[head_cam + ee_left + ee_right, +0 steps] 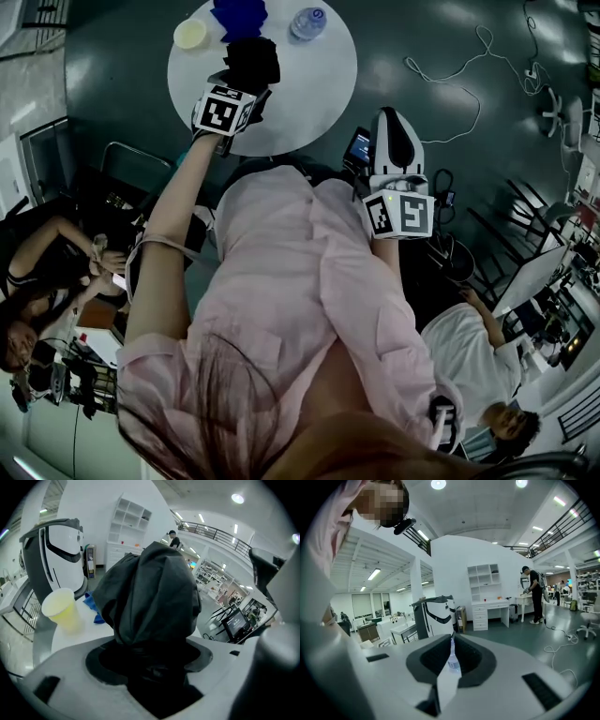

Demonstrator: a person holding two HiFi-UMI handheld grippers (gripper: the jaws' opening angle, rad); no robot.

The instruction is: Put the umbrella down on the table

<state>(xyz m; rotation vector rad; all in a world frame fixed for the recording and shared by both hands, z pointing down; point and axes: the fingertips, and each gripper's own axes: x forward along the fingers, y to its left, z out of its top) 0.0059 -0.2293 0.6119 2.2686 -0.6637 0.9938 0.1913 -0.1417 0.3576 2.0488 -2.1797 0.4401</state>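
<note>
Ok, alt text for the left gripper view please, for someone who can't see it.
The left gripper is clamped on a folded black umbrella, whose bunched fabric fills the centre. Behind it at left, a pale yellow cup and a blue cloth sit on a white table.

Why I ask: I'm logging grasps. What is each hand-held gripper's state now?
Left hand-held gripper: closed on the folded black umbrella.
Right hand-held gripper: closed, holding nothing.
</note>
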